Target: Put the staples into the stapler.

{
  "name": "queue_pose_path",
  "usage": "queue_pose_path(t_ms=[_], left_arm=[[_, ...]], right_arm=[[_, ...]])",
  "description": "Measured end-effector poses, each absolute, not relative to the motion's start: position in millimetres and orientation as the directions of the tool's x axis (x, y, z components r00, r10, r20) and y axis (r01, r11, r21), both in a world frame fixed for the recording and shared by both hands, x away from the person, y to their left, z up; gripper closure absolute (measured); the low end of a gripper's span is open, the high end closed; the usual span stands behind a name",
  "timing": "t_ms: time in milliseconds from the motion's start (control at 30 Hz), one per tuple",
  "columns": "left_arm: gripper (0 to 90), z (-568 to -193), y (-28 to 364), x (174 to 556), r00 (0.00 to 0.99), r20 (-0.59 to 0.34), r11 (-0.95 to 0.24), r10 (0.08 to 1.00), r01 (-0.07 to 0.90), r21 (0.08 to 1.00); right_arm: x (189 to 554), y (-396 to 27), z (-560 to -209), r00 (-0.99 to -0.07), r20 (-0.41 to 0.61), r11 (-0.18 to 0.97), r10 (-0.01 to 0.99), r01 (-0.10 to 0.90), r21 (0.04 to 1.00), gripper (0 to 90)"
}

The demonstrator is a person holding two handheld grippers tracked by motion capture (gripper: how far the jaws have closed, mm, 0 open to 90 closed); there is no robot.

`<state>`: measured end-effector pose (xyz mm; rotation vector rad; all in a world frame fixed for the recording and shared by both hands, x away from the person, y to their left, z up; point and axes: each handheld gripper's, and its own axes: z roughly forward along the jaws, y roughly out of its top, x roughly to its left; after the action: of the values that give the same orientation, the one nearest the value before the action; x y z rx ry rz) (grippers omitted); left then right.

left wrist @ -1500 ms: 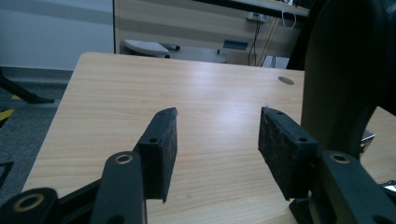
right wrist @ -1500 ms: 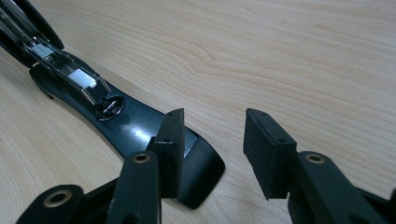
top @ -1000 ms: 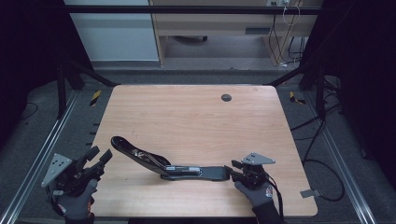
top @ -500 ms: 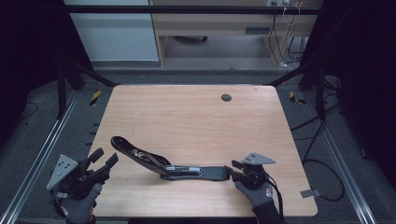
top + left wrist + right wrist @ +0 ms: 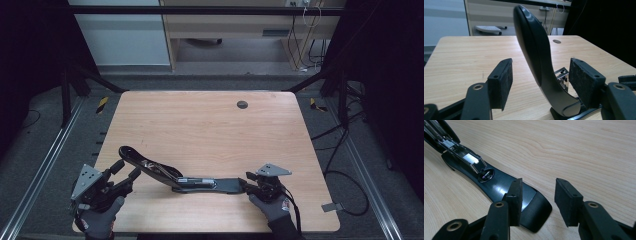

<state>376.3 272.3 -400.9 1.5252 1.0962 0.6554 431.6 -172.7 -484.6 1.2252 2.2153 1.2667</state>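
Observation:
A black stapler [image 5: 200,184] lies opened out on the wooden table [image 5: 200,125], its base flat and its top arm [image 5: 132,155] rising toward the left. My left gripper [image 5: 126,170] stands open at the front left. Its jaws have just been opening, and in the left gripper view the raised arm [image 5: 536,55] stands between the pads [image 5: 504,80] with a gap on each side. My right gripper [image 5: 248,183] is open at the base's right end. In the right gripper view its left pad [image 5: 516,195] hovers over the base's rounded tip [image 5: 534,212]; nothing sits between the pads.
A round grommet hole [image 5: 242,104] sits far back on the table. Metal rails [image 5: 45,165] run along the floor on both sides, and cables [image 5: 345,165] trail at the right. A cabinet and a desk stand behind the table.
My left gripper has moved right, up to the stapler's raised arm, and its jaws have widened around it. The right gripper and the stapler have stayed where they were.

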Motion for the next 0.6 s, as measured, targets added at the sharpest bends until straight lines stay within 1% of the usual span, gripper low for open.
queue_pose_path(t_ms=[233,600], left_arm=[[35.2,-404,261,384,0.427,-0.151,0.016,0.891,0.303,0.953],[34.7,-404,254,395,0.393,-0.149,0.025,0.908,0.304,0.952]], right_arm=[[432,-172,-485,-0.584,0.136,0.244,0.8,0.524,0.816,58.3],[432,-169,-486,-0.587,0.136,0.251,0.798,0.53,0.81,58.9]])
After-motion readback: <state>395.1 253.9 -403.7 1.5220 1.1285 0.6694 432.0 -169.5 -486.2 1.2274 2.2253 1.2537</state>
